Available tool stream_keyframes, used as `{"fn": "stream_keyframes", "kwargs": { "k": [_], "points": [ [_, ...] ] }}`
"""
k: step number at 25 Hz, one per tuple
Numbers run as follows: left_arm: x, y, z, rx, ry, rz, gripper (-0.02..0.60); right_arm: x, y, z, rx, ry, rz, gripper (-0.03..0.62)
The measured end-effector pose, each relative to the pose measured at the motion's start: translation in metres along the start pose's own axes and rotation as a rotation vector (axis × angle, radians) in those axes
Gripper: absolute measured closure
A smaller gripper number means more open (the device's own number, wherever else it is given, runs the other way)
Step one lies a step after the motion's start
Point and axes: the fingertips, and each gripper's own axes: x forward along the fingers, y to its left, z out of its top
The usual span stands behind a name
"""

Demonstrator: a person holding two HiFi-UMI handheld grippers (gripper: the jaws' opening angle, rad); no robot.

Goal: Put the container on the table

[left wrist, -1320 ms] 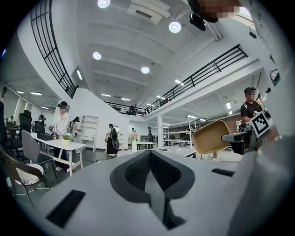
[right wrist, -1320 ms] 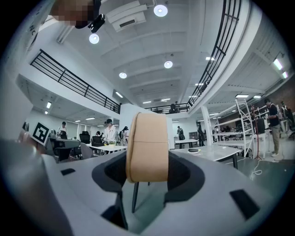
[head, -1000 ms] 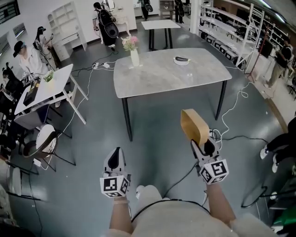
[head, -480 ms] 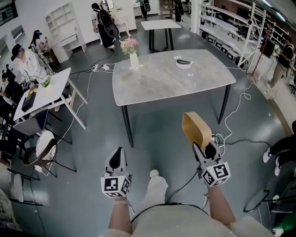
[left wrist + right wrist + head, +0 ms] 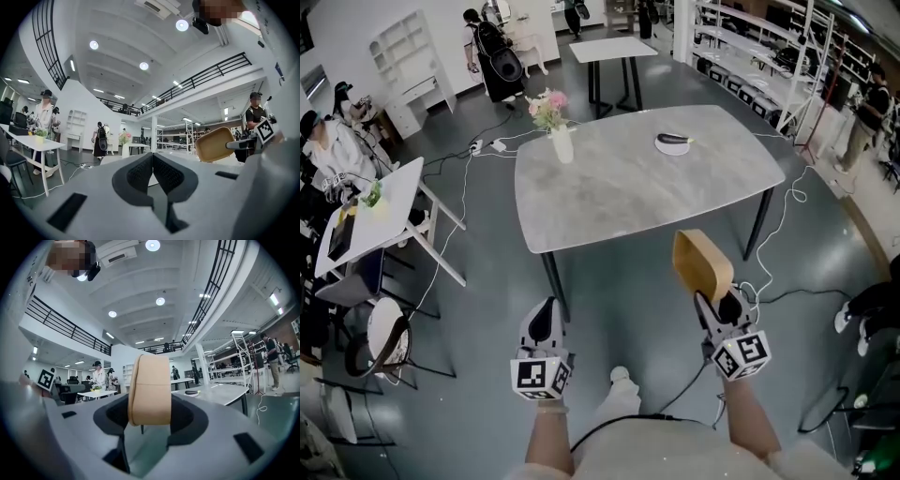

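A tan oval container [image 5: 702,264] stands on edge in my right gripper [image 5: 715,298], whose jaws are shut on its rim; the right gripper view shows the container [image 5: 150,389] upright between the pads. It hangs over the floor just short of the near edge of the grey table [image 5: 619,197]. My left gripper [image 5: 543,321] is shut with nothing in it, its pads [image 5: 153,173] touching. From the left gripper view the container [image 5: 214,144] shows at the right, held out level.
On the table stand a white vase of flowers [image 5: 556,131] at the far left and a white plate with a dark object [image 5: 672,142] at the far right. Cables [image 5: 778,225] lie on the floor. A white desk [image 5: 370,225] with people stands left, shelves [image 5: 769,56] at right.
Both grippers have moved forward toward the grey table, which now lies closer. The container stays gripped in the right gripper in the same upright pose.
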Motion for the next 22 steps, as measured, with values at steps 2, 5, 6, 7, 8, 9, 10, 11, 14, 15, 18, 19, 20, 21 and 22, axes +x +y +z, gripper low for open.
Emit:
{"fn": "stream_keyframes", "kwargs": {
  "k": [2,5,6,7,8,9,10,11,14,15,18,19,20,21,22],
  "points": [
    [0.020,0.008,0.001,-0.001,0.000,-0.014,0.577,0.019,-0.003,-0.001,0.003,0.008,-0.005,0.373],
    [0.047,0.022,0.000,-0.005,-0.002,-0.020,0.577,0.045,-0.006,-0.007,0.008,0.023,-0.006,0.372],
    [0.054,0.027,-0.001,-0.008,-0.003,-0.021,0.577,0.053,-0.007,-0.009,0.011,0.026,-0.005,0.373],
    [0.062,0.031,-0.002,-0.011,-0.004,-0.024,0.577,0.060,-0.008,-0.010,0.014,0.031,-0.003,0.373],
    [0.068,0.035,-0.003,-0.011,-0.003,-0.027,0.577,0.068,-0.009,-0.012,0.016,0.036,-0.003,0.373],
    [0.074,0.038,-0.005,-0.011,0.000,-0.031,0.577,0.075,-0.011,-0.013,0.019,0.039,-0.005,0.373],
    [0.080,0.042,-0.007,-0.012,0.003,-0.034,0.577,0.083,-0.013,-0.014,0.025,0.041,-0.009,0.373],
    [0.086,0.047,-0.009,-0.014,0.006,-0.035,0.577,0.091,-0.015,-0.014,0.034,0.041,-0.012,0.373],
    [0.099,0.064,-0.016,-0.030,0.021,-0.024,0.577,0.113,-0.014,-0.017,0.049,0.045,-0.006,0.373],
    [0.103,0.069,-0.018,-0.033,0.025,-0.020,0.577,0.119,-0.013,-0.018,0.050,0.049,-0.003,0.373],
    [0.114,0.079,-0.021,-0.036,0.031,-0.016,0.577,0.136,-0.013,-0.022,0.052,0.060,0.001,0.373],
    [0.117,0.082,-0.023,-0.038,0.034,-0.015,0.577,0.141,-0.012,-0.024,0.053,0.063,0.002,0.373],
    [0.120,0.085,-0.024,-0.040,0.035,-0.015,0.577,0.145,-0.012,-0.026,0.054,0.068,0.003,0.373],
    [0.122,0.087,-0.025,-0.042,0.036,-0.015,0.577,0.148,-0.012,-0.027,0.055,0.073,0.004,0.373],
    [0.124,0.089,-0.026,-0.044,0.037,-0.015,0.577,0.152,-0.012,-0.027,0.055,0.076,0.004,0.373]
  ]
}}
